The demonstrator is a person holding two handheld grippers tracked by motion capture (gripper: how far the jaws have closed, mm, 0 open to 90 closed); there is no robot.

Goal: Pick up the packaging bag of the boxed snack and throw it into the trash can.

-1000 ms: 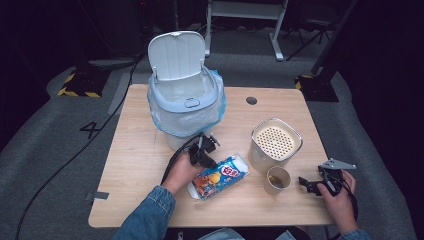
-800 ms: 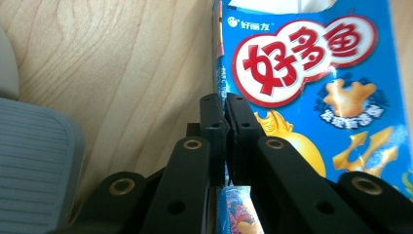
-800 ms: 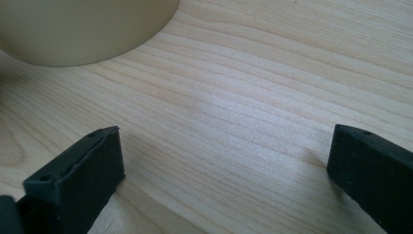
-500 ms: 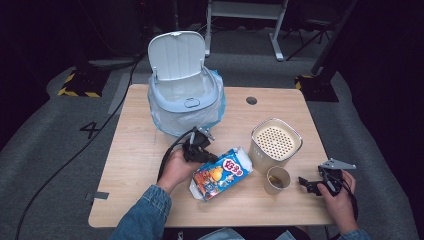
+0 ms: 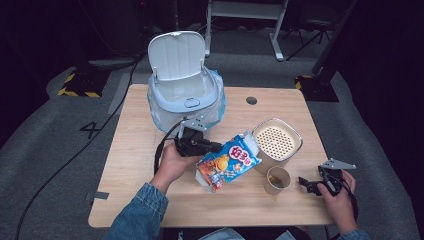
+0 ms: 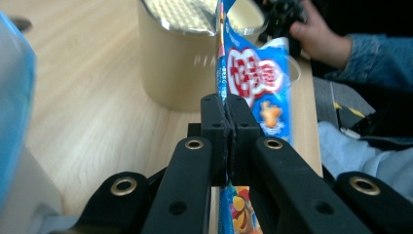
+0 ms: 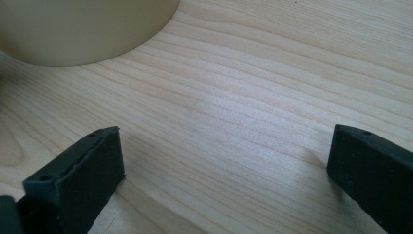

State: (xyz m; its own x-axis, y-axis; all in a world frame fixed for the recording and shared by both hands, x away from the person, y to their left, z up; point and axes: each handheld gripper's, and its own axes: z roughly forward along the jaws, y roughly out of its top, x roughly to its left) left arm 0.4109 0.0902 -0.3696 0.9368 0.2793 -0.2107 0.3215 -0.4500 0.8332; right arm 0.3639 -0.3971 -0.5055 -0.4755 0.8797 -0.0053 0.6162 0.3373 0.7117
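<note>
A blue snack bag (image 5: 230,161) with cartoon print hangs tilted just above the table's middle. My left gripper (image 5: 215,148) is shut on the bag's upper left edge. In the left gripper view the black jaws (image 6: 226,122) pinch the thin bag (image 6: 258,78) edge-on. My right gripper (image 5: 311,185) rests low at the table's front right, open, with bare wood between its fingers (image 7: 78,170). It points toward a paper cup (image 5: 278,180), whose beige wall (image 7: 83,29) lies just ahead of the jaws.
A white-and-blue bin (image 5: 185,95) with its lid up and a plastic liner stands at the back centre. A beige container with a perforated lid (image 5: 276,142) stands right of the bag, close behind the cup. The wooden table (image 5: 135,165) has bare room at left.
The left gripper has risen with the snack bag, lifting it off the table and shifting it slightly right. The right hand has kept still.
</note>
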